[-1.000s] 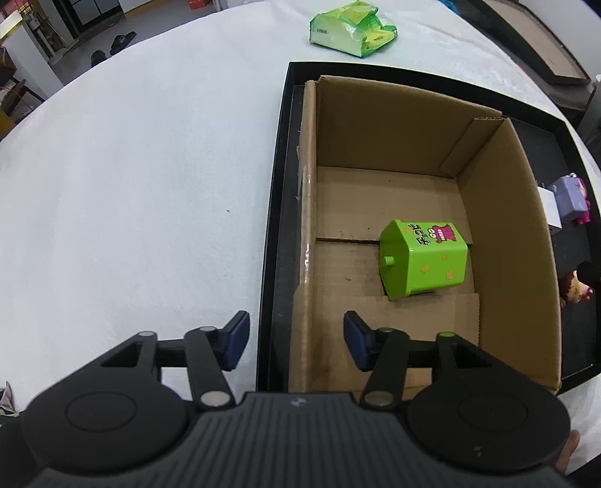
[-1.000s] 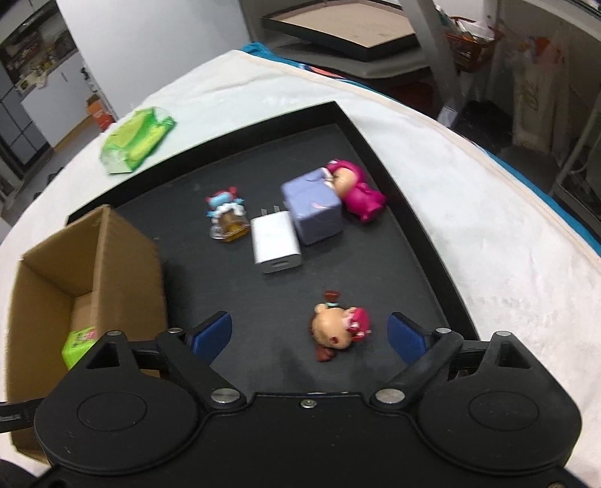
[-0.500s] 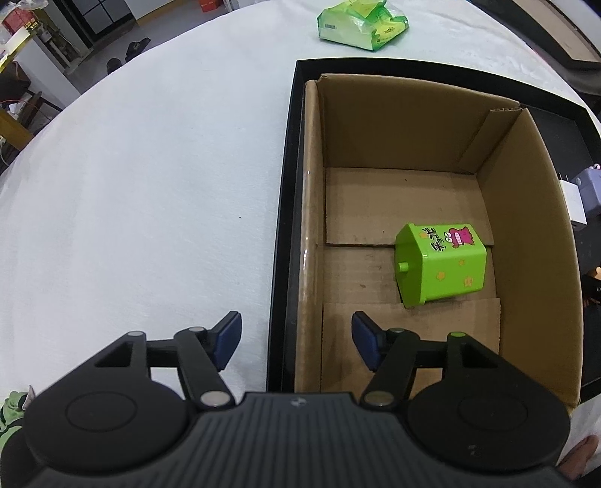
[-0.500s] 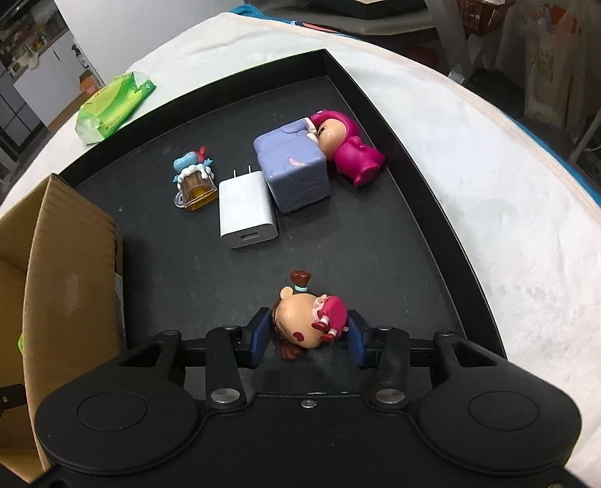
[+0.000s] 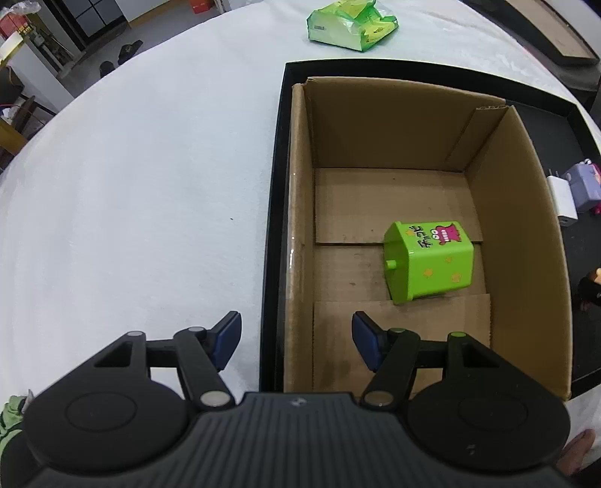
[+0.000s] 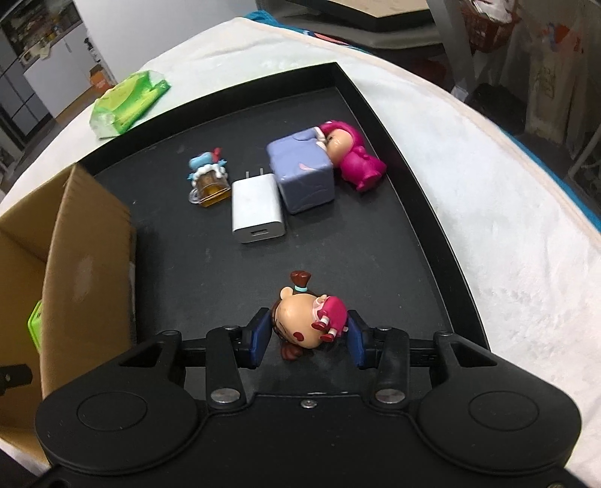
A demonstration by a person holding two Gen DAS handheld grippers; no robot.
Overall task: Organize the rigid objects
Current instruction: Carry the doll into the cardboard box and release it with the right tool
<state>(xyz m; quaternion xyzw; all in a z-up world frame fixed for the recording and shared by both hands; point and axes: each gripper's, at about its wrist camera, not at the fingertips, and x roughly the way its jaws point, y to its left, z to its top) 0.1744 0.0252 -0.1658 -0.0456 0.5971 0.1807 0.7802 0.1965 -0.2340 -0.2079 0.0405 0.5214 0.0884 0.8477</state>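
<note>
My right gripper (image 6: 307, 339) is shut on a small doll figure (image 6: 308, 319) with a brown bun and a pink dress, held just above the black tray (image 6: 405, 180). On the tray lie a white charger (image 6: 256, 210), a lilac cube (image 6: 302, 174), a pink figure (image 6: 355, 155) and a small beer-mug toy (image 6: 208, 180). My left gripper (image 5: 295, 339) is open and empty, straddling the near left wall of the cardboard box (image 5: 526, 232). A green toy box (image 5: 428, 261) lies on its side inside the cardboard box.
A green wipes packet (image 5: 349, 24) lies on the white cloth beyond the tray; it also shows in the right wrist view (image 6: 127, 101). The cardboard box (image 6: 75, 232) stands at the tray's left end. Shelves and clutter stand past the table's far edge.
My right gripper moved forward over the doll, shut on it and has lifted it slightly. My left gripper drifted a little left and back by the box.
</note>
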